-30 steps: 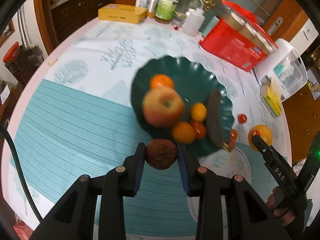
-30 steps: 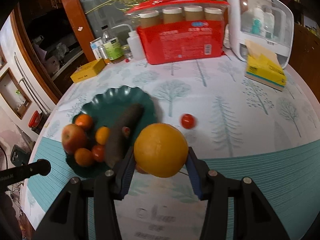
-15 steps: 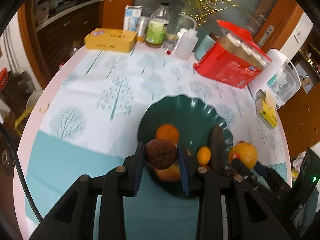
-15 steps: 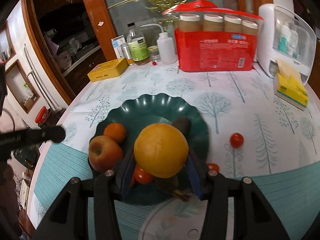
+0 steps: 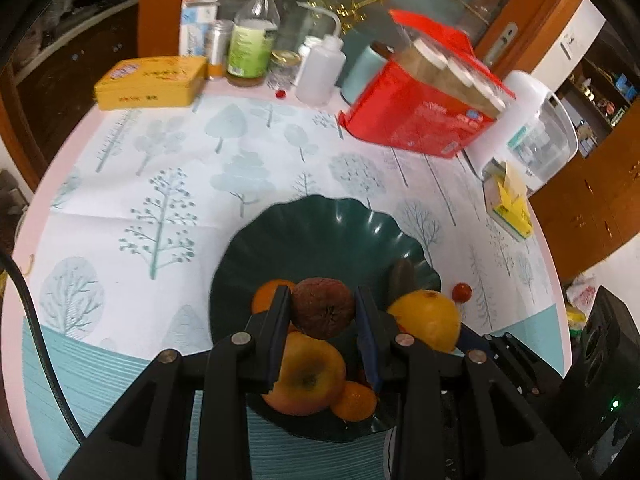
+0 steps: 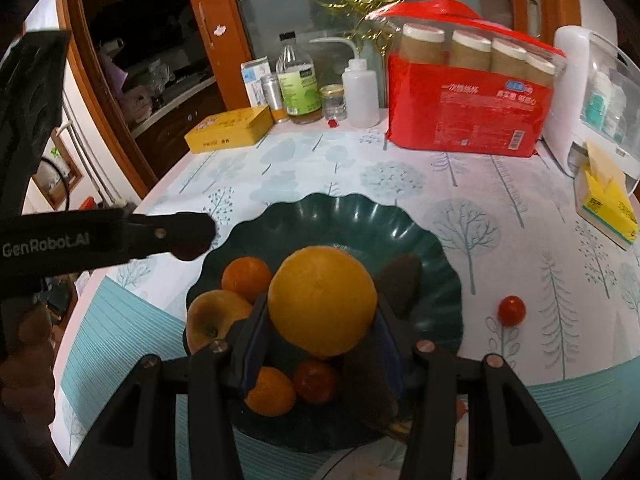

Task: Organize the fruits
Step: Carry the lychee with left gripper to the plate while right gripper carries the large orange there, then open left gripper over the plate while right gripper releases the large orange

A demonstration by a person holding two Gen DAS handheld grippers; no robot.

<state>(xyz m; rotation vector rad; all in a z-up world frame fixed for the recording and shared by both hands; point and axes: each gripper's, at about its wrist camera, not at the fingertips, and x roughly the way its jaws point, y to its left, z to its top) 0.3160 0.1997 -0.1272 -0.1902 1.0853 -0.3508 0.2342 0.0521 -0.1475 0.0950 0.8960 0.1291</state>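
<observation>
Fruits fill a green plate (image 6: 420,232): apple (image 6: 208,316), 2 tangerines, tomato. Left gripper (image 5: 322,314) pinches a brown fruit (image 5: 323,307) above it; right gripper (image 6: 320,320) pinches an orange (image 6: 322,300).

"GenRobot.AI" on left gripper (image 6: 192,236); red package (image 6: 468,116) print unreadable.
</observation>
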